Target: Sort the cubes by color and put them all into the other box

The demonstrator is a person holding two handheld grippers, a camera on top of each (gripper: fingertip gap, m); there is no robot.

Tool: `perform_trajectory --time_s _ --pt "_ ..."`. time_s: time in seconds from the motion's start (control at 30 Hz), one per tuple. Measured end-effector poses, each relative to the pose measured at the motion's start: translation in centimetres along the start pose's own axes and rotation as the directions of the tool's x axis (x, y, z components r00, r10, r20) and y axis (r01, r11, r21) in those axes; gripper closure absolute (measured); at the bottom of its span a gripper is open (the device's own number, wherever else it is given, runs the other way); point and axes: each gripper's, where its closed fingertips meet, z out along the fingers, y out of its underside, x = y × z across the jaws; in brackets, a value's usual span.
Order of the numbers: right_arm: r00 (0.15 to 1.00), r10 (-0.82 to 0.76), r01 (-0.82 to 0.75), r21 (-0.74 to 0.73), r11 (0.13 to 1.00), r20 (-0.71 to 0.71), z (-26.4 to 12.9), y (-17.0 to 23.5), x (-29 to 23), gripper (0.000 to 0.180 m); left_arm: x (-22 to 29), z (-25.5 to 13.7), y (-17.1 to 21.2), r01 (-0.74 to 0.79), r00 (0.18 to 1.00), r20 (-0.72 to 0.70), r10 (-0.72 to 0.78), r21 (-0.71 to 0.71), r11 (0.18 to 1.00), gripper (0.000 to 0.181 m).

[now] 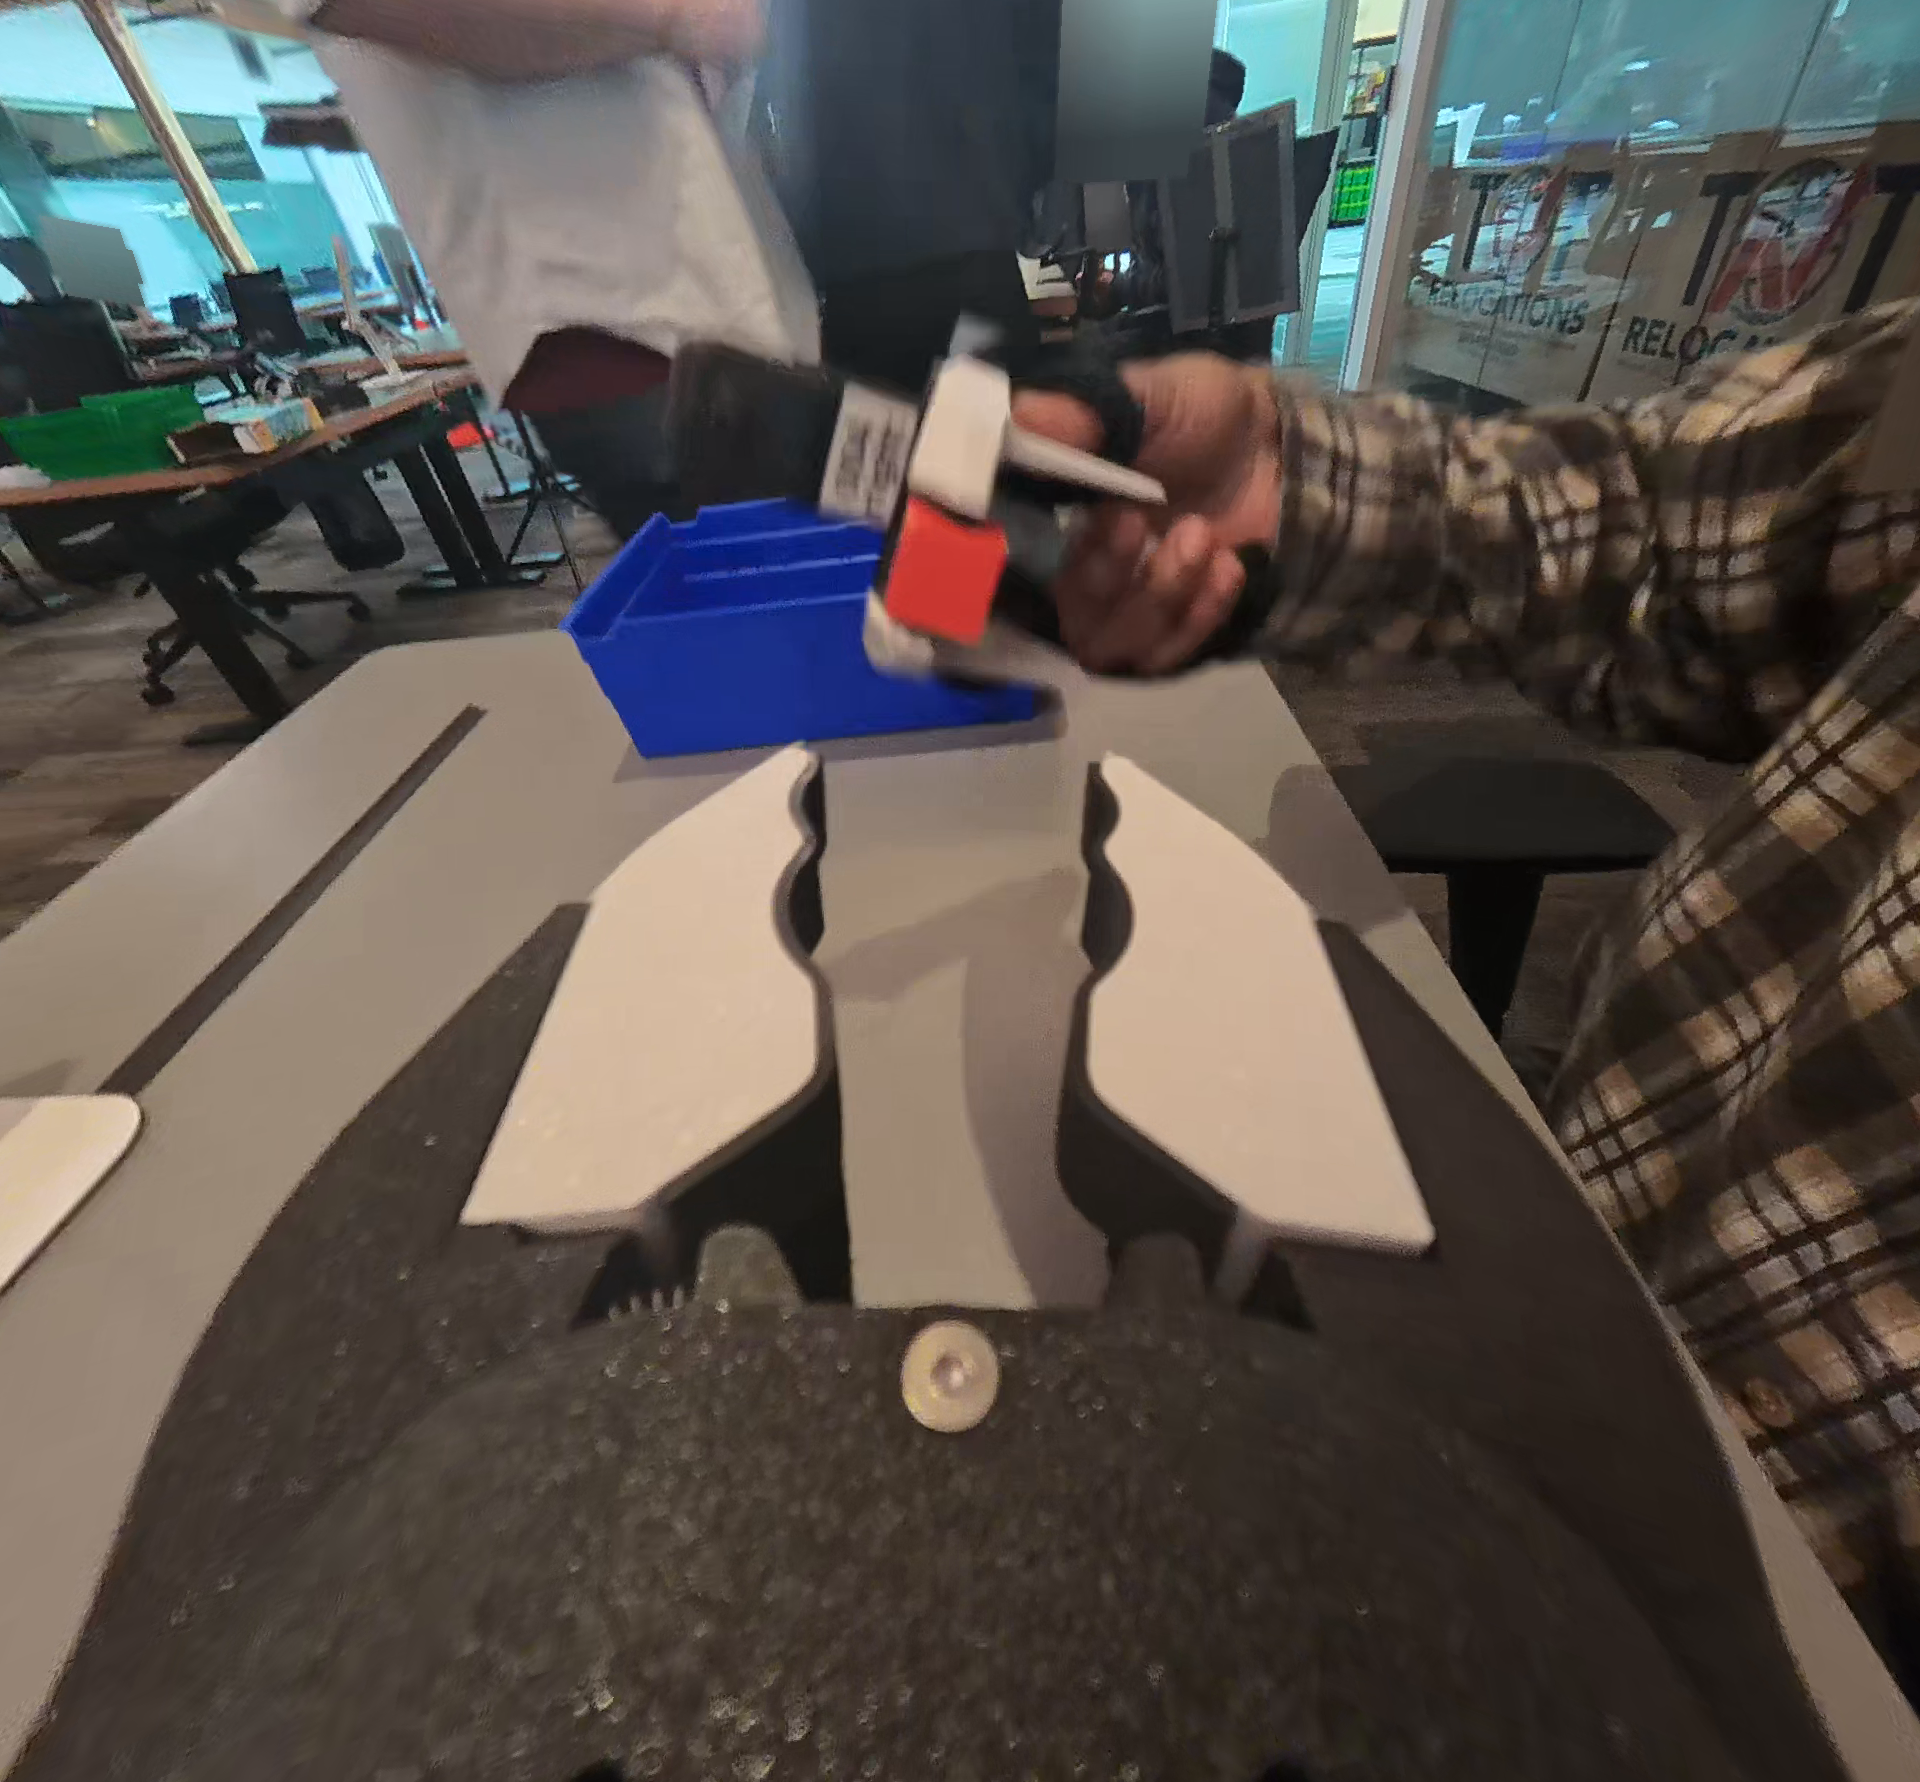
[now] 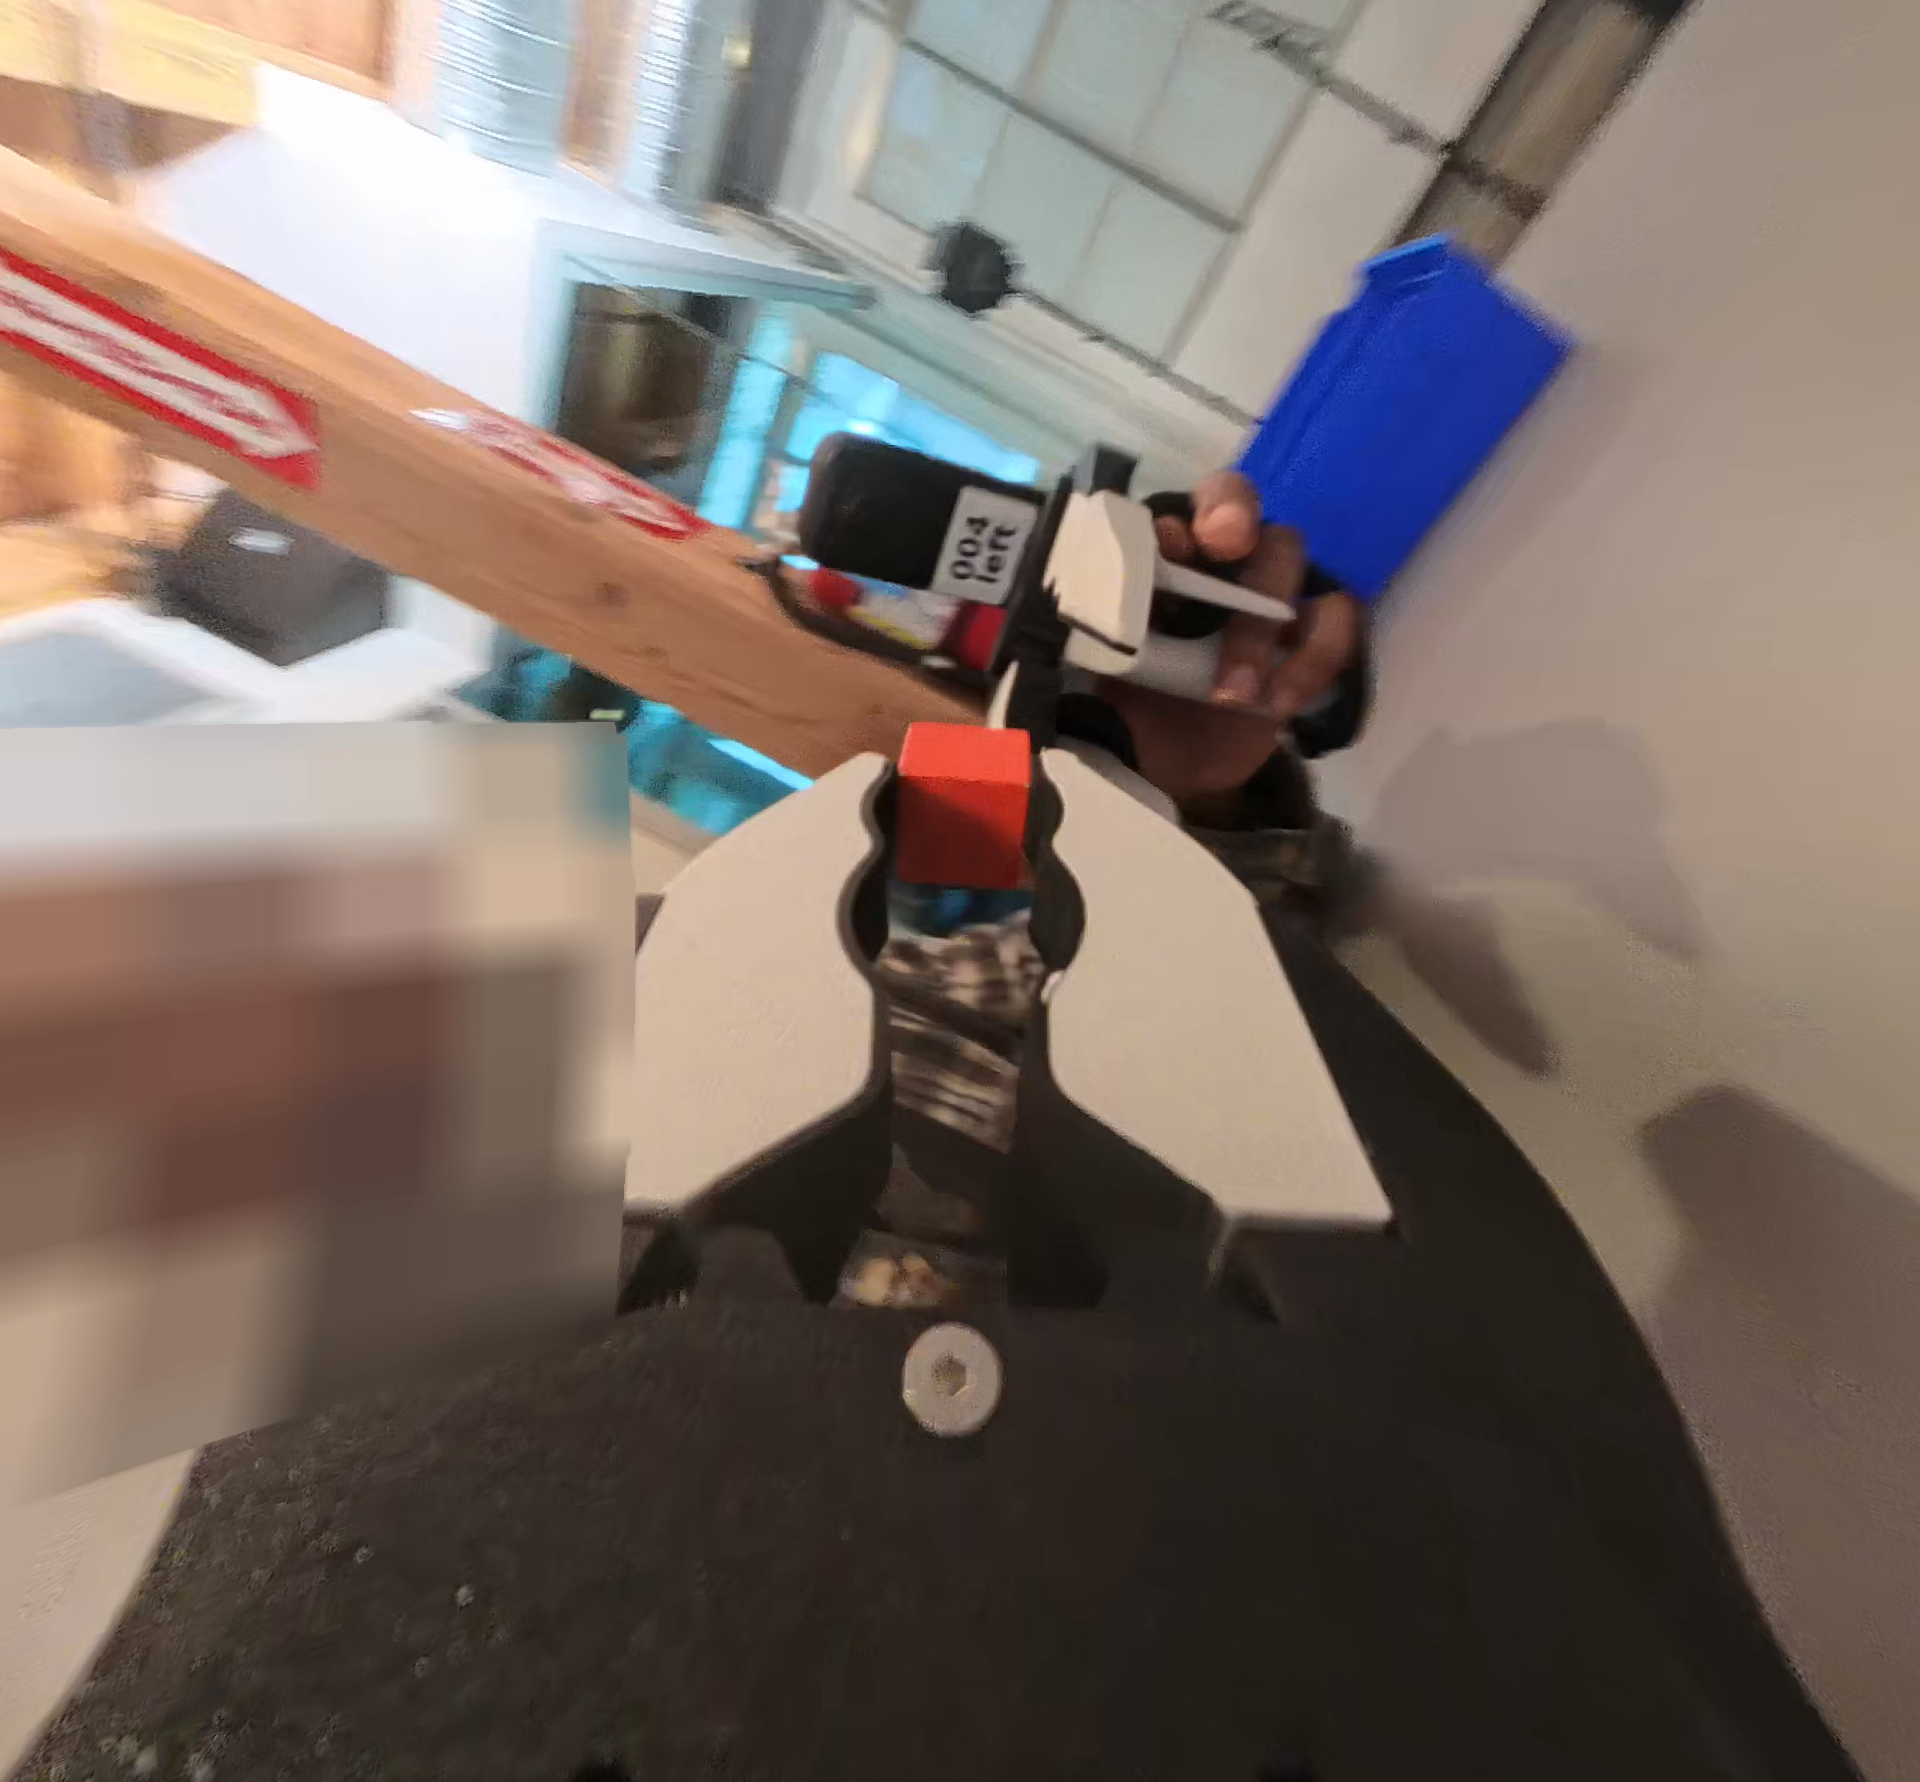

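Note:
My left gripper [image 1: 954, 782] is open and empty, low over the grey table [image 1: 312, 797], with its fingers aimed at a blue box [image 1: 748, 652] at the far end. My right gripper [image 2: 964, 782] is shut on a red cube [image 2: 961, 813] held at its fingertips. In the left wrist view the right gripper [image 1: 930, 548] holds the red cube [image 1: 945, 579] in the air, in front of and just above the blue box. The right wrist view is tilted and blurred, with the blue box [image 2: 1392, 423] at upper right. No other cubes or second box show.
Two people stand behind the table's far end. A plaid sleeve [image 1: 1558, 527] reaches in from the right. A black chair armrest [image 1: 1496, 818] sits off the table's right edge. A white pad [image 1: 52, 1161] lies at the left edge, beside a dark slot [image 1: 312, 880].

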Motion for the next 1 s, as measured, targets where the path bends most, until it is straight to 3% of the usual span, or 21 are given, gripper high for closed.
perform_trajectory --time_s 0.1,0.17,0.23,0.27,0.33,0.43,0.6,0.77,0.87,1.0 --pt "0.910 -0.172 0.173 -0.030 0.984 -0.377 -7.8 -2.1 0.2 0.157 0.0 0.4 2.1 0.030 0.999 0.010 -0.030 -0.037 0.999 0.122" --pt "0.723 -0.232 0.244 -0.074 0.967 -0.650 -15.2 -4.0 0.4 0.157 0.2 0.6 3.2 0.057 0.998 -0.003 -0.057 -0.054 0.997 0.122" --pt "0.463 -0.221 0.217 -0.132 0.967 -0.858 -23.7 -4.8 0.9 0.157 0.4 0.9 4.0 0.078 0.997 -0.018 -0.080 -0.074 0.994 0.123" --pt "0.335 -0.204 0.179 -0.151 0.972 -0.920 -27.6 -4.8 1.3 0.157 0.5 1.1 4.3 0.081 0.996 -0.026 -0.084 -0.084 0.993 0.123" --pt "0.202 -0.154 0.059 -0.145 0.988 -0.967 -33.2 -3.7 2.5 0.157 0.8 1.4 4.7 0.079 0.995 -0.045 -0.084 -0.099 0.992 0.124" --pt "0.167 -0.091 -0.130 -0.113 0.985 -0.982 -36.9 -0.9 5.9 0.157 1.0 1.8 5.1 0.065 0.996 -0.055 -0.071 -0.108 0.992 0.127" --pt "0.144 -0.056 -0.295 -0.096 0.951 -0.988 -38.7 1.9 10.7 0.156 1.4 2.5 6.2 0.089 0.991 -0.089 -0.101 -0.135 0.987 0.131" --pt "0.142 -0.062 -0.370 -0.111 0.922 -0.988 -38.9 3.4 13.4 0.156 1.9 2.8 6.6 0.070 0.990 -0.109 -0.088 -0.159 0.985 0.135" --pt "0.150 -0.054 -0.403 -0.111 0.909 -0.987 -38.6 3.8 13.0 0.142 2.1 2.7 6.5 0.068 0.989 -0.120 -0.087 -0.158 0.985 0.135" --pt "0.169 -0.075 -0.272 -0.120 0.955 -0.983 -37.1 -0.2 8.1 0.137 2.2 2.5 6.2 0.063 0.989 -0.120 -0.081 -0.150 0.987 0.136"
